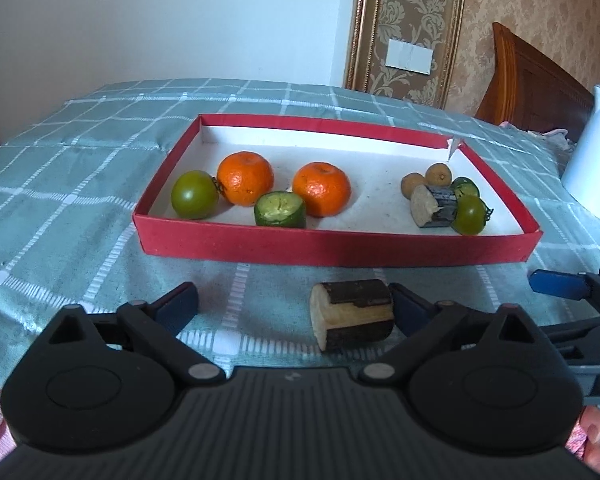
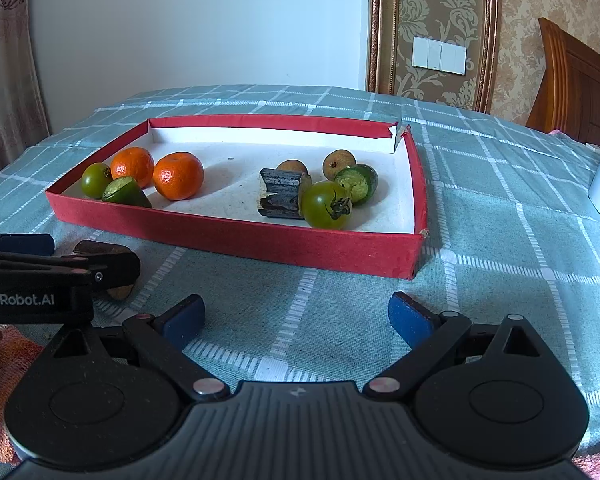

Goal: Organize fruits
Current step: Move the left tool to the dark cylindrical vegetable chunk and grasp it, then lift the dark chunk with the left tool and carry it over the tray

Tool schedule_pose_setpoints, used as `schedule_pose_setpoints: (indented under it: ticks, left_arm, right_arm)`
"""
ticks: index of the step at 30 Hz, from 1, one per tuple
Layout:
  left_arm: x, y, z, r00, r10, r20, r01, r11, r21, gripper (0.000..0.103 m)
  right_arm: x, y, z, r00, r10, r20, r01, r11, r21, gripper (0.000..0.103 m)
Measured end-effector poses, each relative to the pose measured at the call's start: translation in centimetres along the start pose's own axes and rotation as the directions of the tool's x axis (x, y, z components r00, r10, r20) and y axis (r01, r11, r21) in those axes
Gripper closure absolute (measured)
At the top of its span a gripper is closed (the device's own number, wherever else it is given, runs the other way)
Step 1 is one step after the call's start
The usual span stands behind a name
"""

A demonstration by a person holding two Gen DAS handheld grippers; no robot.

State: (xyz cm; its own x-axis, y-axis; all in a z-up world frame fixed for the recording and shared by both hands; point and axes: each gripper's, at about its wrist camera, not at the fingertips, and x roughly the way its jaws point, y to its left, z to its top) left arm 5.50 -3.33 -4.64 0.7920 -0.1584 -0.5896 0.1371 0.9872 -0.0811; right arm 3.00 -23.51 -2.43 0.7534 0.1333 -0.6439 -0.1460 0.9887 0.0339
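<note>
I've got my left gripper (image 1: 296, 308) down over the tablecloth (image 1: 80, 184) with its jaws spread wide, and the loose sugarcane chunk (image 1: 354, 316) lies between them, right up against the right-hand pad (image 1: 410, 312); the left-hand pad stands well clear, so nothing is clamped, it's bracketed ready for a pinch. That chunk lies on the cloth just in front of the red tray (image 1: 332, 246), outside it, which I take to be why I'm lined up here: it looks like the last stray to go in

My right gripper (image 2: 296, 316) hovers nearby over bare cloth, jaws open and empty, parked out of the way of the near wall of the tray, I'd say, so the left one has room

Inside the tray the sorting looks grouped. Left cluster: two oranges (image 1: 246, 178) side by side, one green tomato (image 1: 195, 195) touching the left orange, one cucumber piece (image 1: 280, 210) cut face up in front of them. Right cluster: a second sugarcane piece (image 2: 282, 194), a second green tomato (image 2: 326, 205) against it, a second cucumber piece (image 2: 356, 183) behind that, and two small brown round fruits (image 2: 339, 161) at the back

So my count: two oranges, two tomatoes, two cucumber pieces, two brown fruits, two sugarcane chunks, one of those still outside

A white container (image 1: 596, 152) stands off to the right, clear of all this
</note>
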Motion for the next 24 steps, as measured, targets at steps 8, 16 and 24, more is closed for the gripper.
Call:
schedule_pose_setpoints:
  ticks: [8, 16, 24]
  left_arm:
    - [0.0, -0.7, -0.3, 1.000, 0.020, 0.002, -0.020, 0.997, 0.068, 0.033]
    - [-0.2, -1.2, -0.5, 1.000, -0.009, 0.014, 0.008, 0.994, 0.112, 0.063]
    - [-0.4, -0.5, -0.6, 0.999, -0.031, 0.019, 0.028, 0.994, 0.110, 0.063]
  right_arm:
    - [0.0, 0.0, 0.0, 1.000, 0.001, 0.000, -0.001, 1.000, 0.001, 0.004]
    - [0.0, 0.0, 0.0, 1.000, 0.000, 0.000, 0.000, 1.000, 0.001, 0.004]
    - [0.0, -0.1, 0.0, 1.000, 0.000, 0.000, 0.000, 1.000, 0.000, 0.004]
